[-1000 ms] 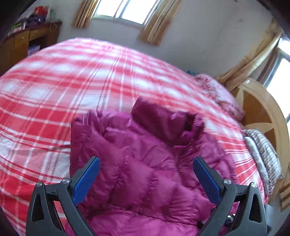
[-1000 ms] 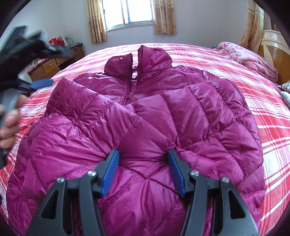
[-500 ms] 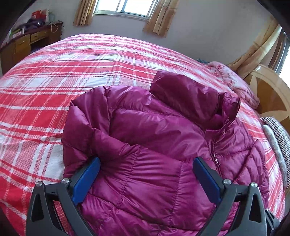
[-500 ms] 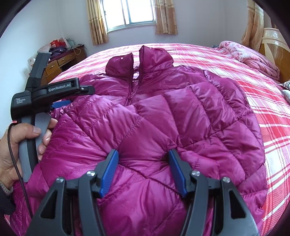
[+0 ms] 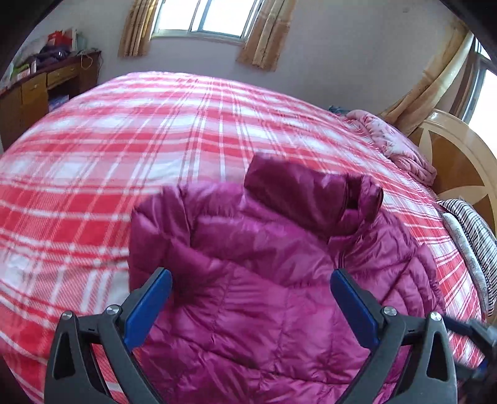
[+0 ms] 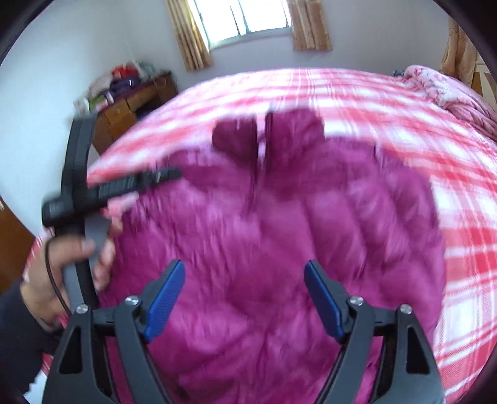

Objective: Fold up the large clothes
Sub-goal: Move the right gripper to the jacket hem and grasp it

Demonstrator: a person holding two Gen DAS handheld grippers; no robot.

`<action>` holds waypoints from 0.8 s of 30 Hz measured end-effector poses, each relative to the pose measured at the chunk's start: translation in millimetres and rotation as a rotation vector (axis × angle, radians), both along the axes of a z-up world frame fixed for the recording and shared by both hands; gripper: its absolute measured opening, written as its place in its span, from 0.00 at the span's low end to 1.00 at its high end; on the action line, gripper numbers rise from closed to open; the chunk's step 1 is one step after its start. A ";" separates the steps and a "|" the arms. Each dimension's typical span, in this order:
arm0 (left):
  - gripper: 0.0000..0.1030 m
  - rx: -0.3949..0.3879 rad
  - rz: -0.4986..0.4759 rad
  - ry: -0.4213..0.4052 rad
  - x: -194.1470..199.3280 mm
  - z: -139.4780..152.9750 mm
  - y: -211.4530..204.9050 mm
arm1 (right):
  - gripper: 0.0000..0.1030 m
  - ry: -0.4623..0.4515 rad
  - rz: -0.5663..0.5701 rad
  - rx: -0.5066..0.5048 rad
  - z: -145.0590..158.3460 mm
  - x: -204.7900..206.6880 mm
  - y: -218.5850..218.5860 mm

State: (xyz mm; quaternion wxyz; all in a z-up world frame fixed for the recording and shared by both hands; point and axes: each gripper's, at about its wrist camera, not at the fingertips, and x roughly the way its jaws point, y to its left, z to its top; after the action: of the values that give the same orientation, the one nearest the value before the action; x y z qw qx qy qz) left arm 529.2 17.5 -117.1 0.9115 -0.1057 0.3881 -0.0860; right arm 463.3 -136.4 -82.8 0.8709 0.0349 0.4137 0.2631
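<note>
Left wrist view: the left gripper hangs over the magenta puffer jacket with its 2 blue pads set wide apart and nothing pinched between them. The jacket lies spread on the bed, on the red and white plaid cover, toward the near edge. Its collar stands up at the far end of the garment. A pink blanket is bunched at the bed's far right corner, beside the wooden headboard. A striped pillow lies along the right edge. A wooden dresser stands against the wall beyond the left edge, under a curtained window.

Right wrist view: this frame is blurred. The right gripper is above the jacket's lower part, and its jaws are opening, with only the quilted fabric below them and nothing clamped. The jacket fills the middle of the bed, its split collar pointing to the far edge. At the left, a hand holds the left gripper's handle over the jacket's left side.
</note>
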 end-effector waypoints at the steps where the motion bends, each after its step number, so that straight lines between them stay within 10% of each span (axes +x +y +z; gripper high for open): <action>1: 0.99 0.016 -0.004 -0.005 4.0 3.4 0.3 | 0.89 0.007 -0.025 0.020 8.0 13.7 0.1; 8: 0.99 0.076 0.021 0.019 34.0 -16.7 7.1 | 0.90 0.048 -0.206 0.009 35.9 139.4 25.0; 15: 0.99 0.095 -0.005 0.019 30.9 -31.0 2.8 | 0.87 0.179 -0.223 -0.162 -3.1 215.0 53.2; 18: 0.99 0.078 -0.003 0.026 34.5 -22.9 6.6 | 0.21 0.269 -0.166 -0.193 -25.4 218.7 49.7; 24: 0.99 0.030 0.029 -0.050 57.5 22.2 9.2 | 0.13 0.151 -0.141 -0.201 -6.8 178.9 24.7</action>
State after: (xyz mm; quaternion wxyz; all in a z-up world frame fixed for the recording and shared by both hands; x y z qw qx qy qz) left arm 586.8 26.7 -94.9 0.9236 -0.0955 0.3648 -0.0698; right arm 642.2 -111.7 -89.6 0.8526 -0.0040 0.4990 0.1553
